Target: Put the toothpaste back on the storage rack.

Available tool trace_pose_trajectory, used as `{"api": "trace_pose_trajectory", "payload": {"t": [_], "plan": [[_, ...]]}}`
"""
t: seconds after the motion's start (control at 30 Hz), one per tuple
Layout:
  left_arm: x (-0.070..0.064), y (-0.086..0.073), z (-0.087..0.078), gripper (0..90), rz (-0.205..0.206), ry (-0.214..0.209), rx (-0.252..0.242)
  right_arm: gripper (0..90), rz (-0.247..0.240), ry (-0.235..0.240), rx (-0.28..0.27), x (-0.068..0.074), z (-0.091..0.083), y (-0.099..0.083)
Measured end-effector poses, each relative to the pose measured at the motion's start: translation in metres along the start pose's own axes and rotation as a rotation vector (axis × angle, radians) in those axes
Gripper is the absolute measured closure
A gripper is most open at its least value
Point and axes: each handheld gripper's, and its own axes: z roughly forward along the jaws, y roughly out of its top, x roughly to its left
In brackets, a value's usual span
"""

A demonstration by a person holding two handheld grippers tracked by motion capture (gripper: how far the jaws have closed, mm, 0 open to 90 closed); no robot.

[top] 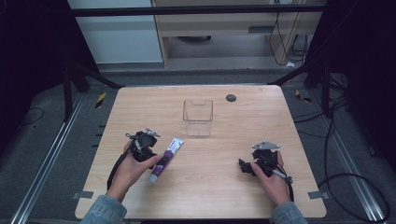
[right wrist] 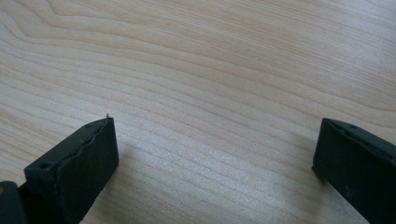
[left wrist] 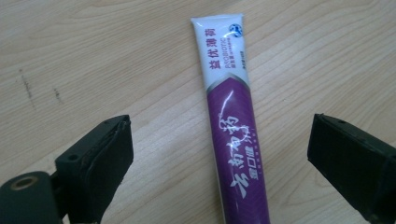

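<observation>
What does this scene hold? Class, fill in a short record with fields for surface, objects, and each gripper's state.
surface: wooden table
object in hand's reach: purple and white toothpaste tube, lying flat
other object: clear plastic container, upright, apart from the tube
left gripper: open, jaws either side of the tube, not touching
right gripper: open, over bare wood

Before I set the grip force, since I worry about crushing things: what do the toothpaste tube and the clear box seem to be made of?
The toothpaste tube looks like soft glossy plastic laminate: bright streaks of light run along its purple print, and its far end is crimped flat. The clear box seems to be rigid transparent plastic, perhaps acrylic: the wooden table shows through its straight walls. Glass cannot be ruled out.
</observation>
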Motion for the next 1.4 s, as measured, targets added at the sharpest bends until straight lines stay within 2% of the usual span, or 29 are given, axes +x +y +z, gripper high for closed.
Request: {"api": "trace_pose_trajectory", "payload": {"t": [0.03, 0.2, 0.27, 0.3, 0.53, 0.67, 0.73, 0.83, 1.1, 1.4], "plan": [[-0.002, 0.003, 0.000, 10.4, 0.025, 0.001, 0.014, 0.3, 0.000, 0.000, 0.000, 0.000, 0.000, 0.000], [-0.008, 0.012, 0.008, 17.4, 0.056, -0.003, 0.049, 0.3, -0.004, 0.003, 0.000, 0.000, 0.000, 0.000], [-0.009, 0.013, 0.011, 18.9, 0.060, -0.002, 0.061, 0.3, -0.004, 0.003, 0.000, 0.000, 0.000, 0.000], [-0.009, 0.016, 0.018, 22.8, 0.066, -0.004, 0.093, 0.4, -0.005, 0.004, 0.000, -0.001, 0.000, 0.000], [-0.007, 0.023, 0.033, 32.1, 0.059, 0.006, 0.128, 0.3, -0.004, 0.004, -0.001, 0.000, 0.000, 0.000], [-0.009, 0.031, 0.040, 35.1, 0.078, 0.011, 0.158, 0.4, -0.005, 0.003, 0.000, -0.001, 0.000, 0.000], [-0.011, 0.035, 0.045, 38.1, 0.101, 0.015, 0.192, 0.4, -0.007, 0.006, 0.002, -0.001, 0.000, 0.000], [-0.010, 0.039, 0.053, 41.1, 0.108, 0.012, 0.227, 0.4, -0.013, 0.011, 0.001, -0.002, -0.001, -0.001], [-0.005, 0.043, 0.062, 45.6, 0.074, -0.012, 0.234, 0.4, -0.013, 0.012, 0.001, -0.002, -0.001, -0.001], [-0.005, 0.043, 0.068, 48.7, 0.062, -0.020, 0.238, 0.4, -0.013, 0.011, 0.001, -0.002, 0.000, -0.001]]}}
